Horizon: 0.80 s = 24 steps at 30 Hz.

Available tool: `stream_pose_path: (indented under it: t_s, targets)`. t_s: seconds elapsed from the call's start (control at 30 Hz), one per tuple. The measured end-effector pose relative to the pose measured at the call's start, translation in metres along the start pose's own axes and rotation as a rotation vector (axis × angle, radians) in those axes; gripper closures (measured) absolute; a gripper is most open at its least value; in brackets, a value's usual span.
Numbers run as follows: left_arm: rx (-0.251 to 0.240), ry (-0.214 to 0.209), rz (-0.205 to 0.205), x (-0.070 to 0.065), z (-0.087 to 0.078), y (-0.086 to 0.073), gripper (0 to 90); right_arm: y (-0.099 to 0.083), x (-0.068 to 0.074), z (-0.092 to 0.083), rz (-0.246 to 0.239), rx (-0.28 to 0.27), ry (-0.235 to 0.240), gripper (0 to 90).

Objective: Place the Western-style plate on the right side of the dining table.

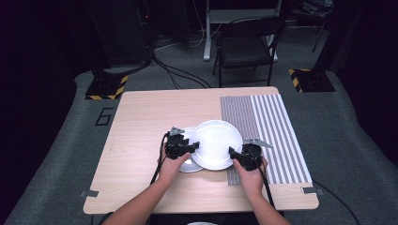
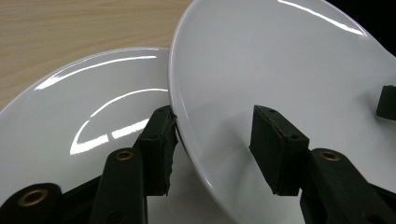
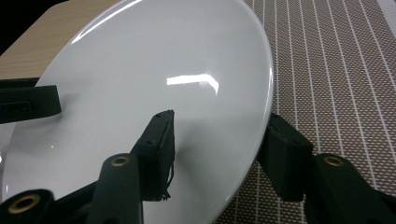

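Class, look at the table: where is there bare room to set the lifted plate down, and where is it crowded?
Free: the striped mat right of the upper plate, and the bare wood left and behind. Crowded: the near middle, where both tools grip that plate over the lower plate.

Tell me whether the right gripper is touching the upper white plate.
Touching. In the right gripper view the right gripper straddles the rim of the upper white plate, one pad on its top face, the other under the edge.
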State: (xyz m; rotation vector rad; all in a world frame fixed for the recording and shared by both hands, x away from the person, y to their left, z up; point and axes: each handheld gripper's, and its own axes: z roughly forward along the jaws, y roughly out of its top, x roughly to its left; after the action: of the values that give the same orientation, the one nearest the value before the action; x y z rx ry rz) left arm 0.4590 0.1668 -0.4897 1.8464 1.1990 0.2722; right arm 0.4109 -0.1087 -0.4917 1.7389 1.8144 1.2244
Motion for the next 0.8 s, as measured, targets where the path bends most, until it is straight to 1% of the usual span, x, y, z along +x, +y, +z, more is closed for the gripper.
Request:
stream_pose_path:
  t_s: [0.17,0.27,0.4,0.5,0.6,0.67,0.8]
  targets:
    - [-0.006,0.002,0.004,-0.0023,-0.0008,0.0026,50.6,0.0006,-0.001,-0.0001,-0.005,0.006,-0.003,48.0]
    - [-0.007,0.001,0.005,-0.0033,-0.0009,0.0041,50.6,0.0019,-0.001,-0.0003,-0.013,0.008,-0.014,48.0]
    - [-0.006,0.001,0.006,-0.0053,-0.0007,0.006,50.6,0.004,-0.0024,-0.0024,-0.003,0.008,-0.005,48.0]
    - [-0.004,0.001,0.005,-0.0067,-0.0001,0.0067,50.6,0.0058,-0.0029,-0.0045,-0.004,0.005,-0.005,48.0]
    - [-0.002,0.004,0.005,-0.0075,0.0,0.007,50.6,0.0074,-0.003,-0.0062,-0.01,0.001,-0.001,48.0]
    - [-0.002,0.006,0.002,-0.0084,-0.0004,0.0078,50.7,0.0082,-0.0034,-0.0073,-0.028,-0.004,-0.003,48.0]
    - [-0.004,0.005,0.006,-0.0094,-0.0013,0.0102,51.4,0.009,-0.0038,-0.0087,-0.033,-0.005,-0.004,48.0]
